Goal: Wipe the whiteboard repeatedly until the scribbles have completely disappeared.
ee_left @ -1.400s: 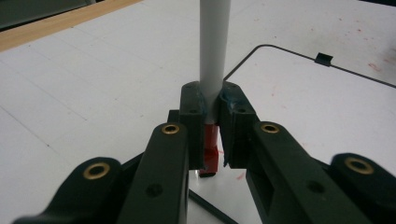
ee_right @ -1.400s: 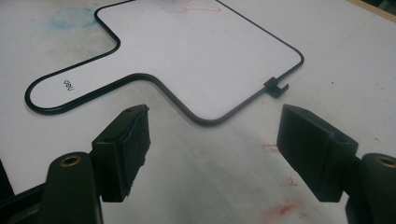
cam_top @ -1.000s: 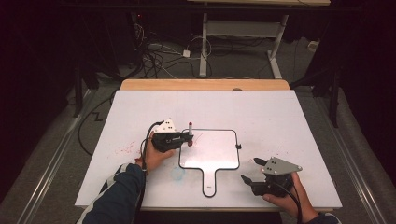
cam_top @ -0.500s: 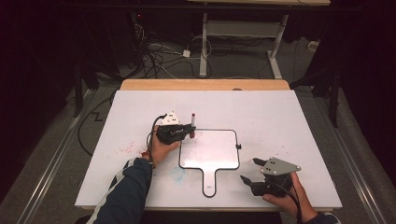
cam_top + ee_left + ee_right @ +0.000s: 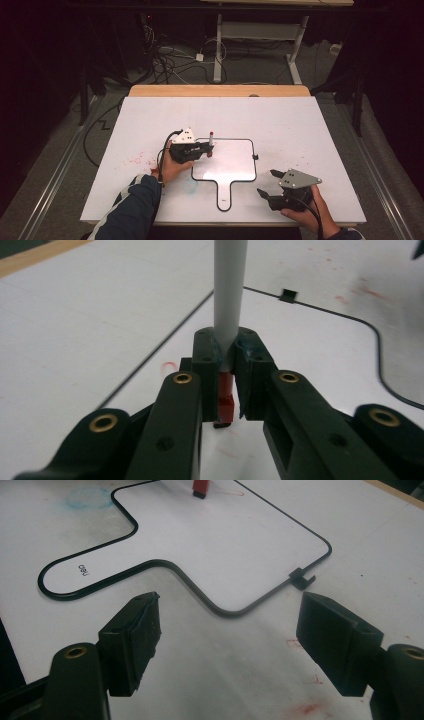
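- The left gripper (image 5: pixel 206 150) sits near the middle of the white bench (image 5: pixel 300 125), over the 9 o'clock edge of a small paddle-shaped whiteboard (image 5: pixel 232 162) with a thin black rim.
- Its fingers (image 5: pixel 207 360) are pressed against a marker (image 5: pixel 228 300), pinching the pale barrel upright; the red end points down, its dark tip at or just above the board surface, and I cannot tell whether it touches.
- In the left gripper view, faint red strokes (image 5: pixel 170 365) show on the board just beside the tip.
- The whiteboard lies flat, its handle (image 5: pixel 224 197) pointing toward 6 o'clock, a small black clip (image 5: pixel 255 157) on its 3 o'clock edge.
- The right gripper (image 5: pixel 267 184) rests low at about 5 o'clock on the bench, just off the board's handle, held in the person's right hand (image 5: pixel 307 212).
- Its fingers (image 5: pixel 137 630) are spread wide with nothing between them; the view along them shows the board's corner and clip beyond.
- Red specks (image 5: pixel 137 160) stain the bench at 9 o'clock of the left hand (image 5: pixel 170 167), and a pale blue smudge (image 5: pixel 190 186) lies at the board's 7 o'clock.
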The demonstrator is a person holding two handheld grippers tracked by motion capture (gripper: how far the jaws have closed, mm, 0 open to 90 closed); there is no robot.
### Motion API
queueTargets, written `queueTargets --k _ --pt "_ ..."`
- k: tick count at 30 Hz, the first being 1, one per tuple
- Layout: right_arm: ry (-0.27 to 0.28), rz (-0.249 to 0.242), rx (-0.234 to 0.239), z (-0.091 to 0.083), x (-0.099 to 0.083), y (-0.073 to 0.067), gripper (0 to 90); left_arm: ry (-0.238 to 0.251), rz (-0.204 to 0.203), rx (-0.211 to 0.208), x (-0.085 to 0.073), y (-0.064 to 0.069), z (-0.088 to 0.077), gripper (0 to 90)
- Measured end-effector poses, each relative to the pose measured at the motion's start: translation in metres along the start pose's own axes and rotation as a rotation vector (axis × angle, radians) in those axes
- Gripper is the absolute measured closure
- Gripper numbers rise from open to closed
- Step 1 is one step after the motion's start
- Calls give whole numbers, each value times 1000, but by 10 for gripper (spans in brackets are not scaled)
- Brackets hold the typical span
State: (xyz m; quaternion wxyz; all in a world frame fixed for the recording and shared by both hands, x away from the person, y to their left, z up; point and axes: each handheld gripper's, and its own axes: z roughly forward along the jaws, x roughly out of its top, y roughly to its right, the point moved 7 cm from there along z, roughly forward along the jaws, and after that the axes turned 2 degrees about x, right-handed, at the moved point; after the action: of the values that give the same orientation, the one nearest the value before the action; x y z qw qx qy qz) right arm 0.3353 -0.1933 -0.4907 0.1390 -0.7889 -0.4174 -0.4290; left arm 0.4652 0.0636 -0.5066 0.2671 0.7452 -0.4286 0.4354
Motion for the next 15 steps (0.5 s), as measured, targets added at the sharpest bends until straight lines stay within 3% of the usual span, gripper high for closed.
queueTargets --k 8,10,15 --pt "2 1 2 -1 -1 1 266 -6 -45 70 -1 -30 -3 786" --pt "2 0 0 -1 -1 1 266 -1 -67 61 -3 -29 -5 786" --pt "5 -2 -3 -3 -1 2 267 -3 -50 17 -9 -15 -15 786"
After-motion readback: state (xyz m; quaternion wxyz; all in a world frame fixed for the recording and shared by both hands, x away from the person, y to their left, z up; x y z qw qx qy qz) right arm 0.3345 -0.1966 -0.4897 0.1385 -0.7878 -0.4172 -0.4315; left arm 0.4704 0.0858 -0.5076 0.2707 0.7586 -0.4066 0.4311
